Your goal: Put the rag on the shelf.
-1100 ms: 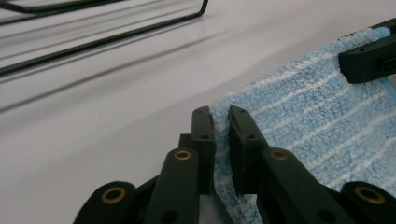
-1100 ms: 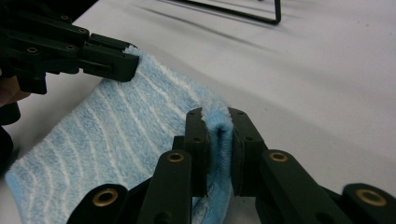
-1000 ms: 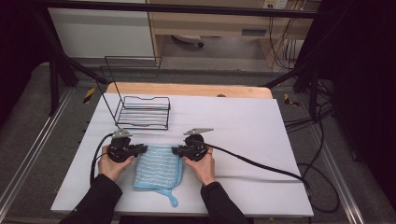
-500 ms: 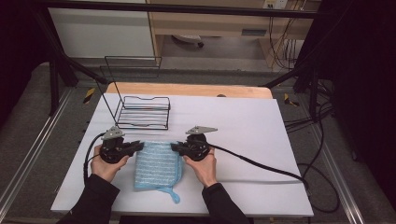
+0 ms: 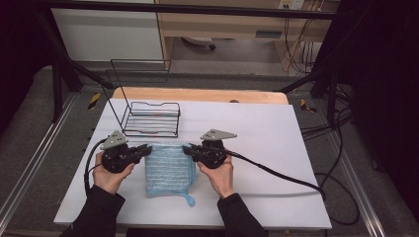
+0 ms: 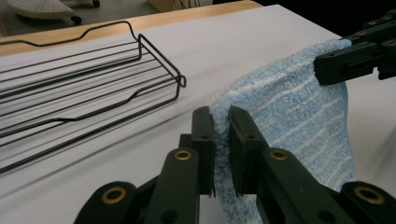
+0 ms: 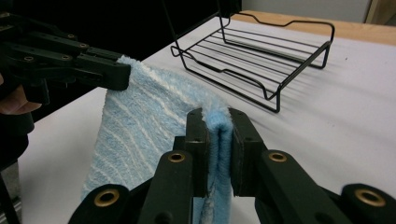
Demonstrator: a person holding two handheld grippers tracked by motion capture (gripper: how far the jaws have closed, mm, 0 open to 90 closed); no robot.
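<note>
Towel (image 5: 169,168) blue, lifted off our white table (image 5: 276,138) by its far corners | left gripper (image 6: 221,122) clamps one corner | right gripper (image 7: 219,125) clamps other | wire rack (image 5: 150,118) just beyond

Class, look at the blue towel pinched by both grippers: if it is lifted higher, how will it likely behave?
The towel would probably sag, not hold shape: it already drapes down from the left gripper and right gripper. Its fluffy pile is squeezed between shut jaws, so slipping looks unlikely. It seems light; each gripper holds just an upper corner.
</note>
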